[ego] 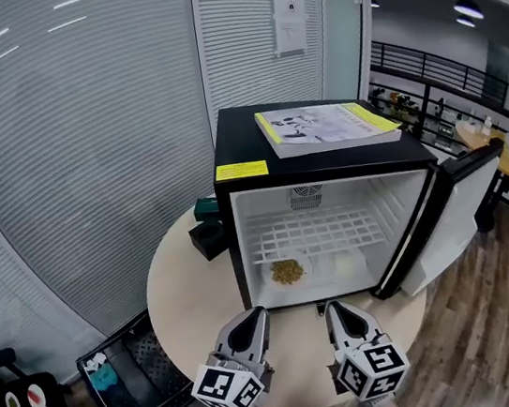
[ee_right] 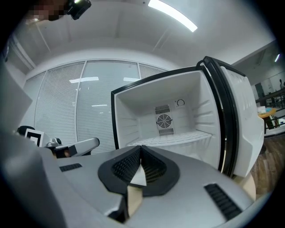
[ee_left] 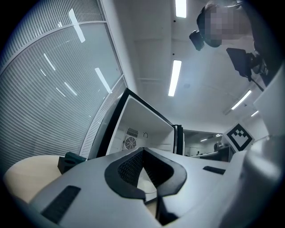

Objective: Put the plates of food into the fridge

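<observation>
A small black fridge [ego: 238,153] stands on a round table with its door [ego: 453,215] swung open to the right. On its floor, under a white wire shelf [ego: 316,233], sit two plates: one with brown food [ego: 287,272] and one with pale food [ego: 344,265]. My left gripper [ego: 258,313] and right gripper [ego: 331,308] hover side by side over the table's near edge, just in front of the fridge opening. Both are shut and hold nothing. The left gripper view has its closed jaws [ee_left: 142,149] aimed at the fridge's left edge. In the right gripper view the jaws [ee_right: 140,147] face the white interior [ee_right: 164,120].
A yellow-and-white booklet [ego: 328,125] lies on the fridge top. Dark boxes [ego: 210,233] sit on the beige table [ego: 183,294] left of the fridge. A black crate [ego: 137,372] stands on the floor at the left. Glass walls with blinds lie behind; wooden floor is at the right.
</observation>
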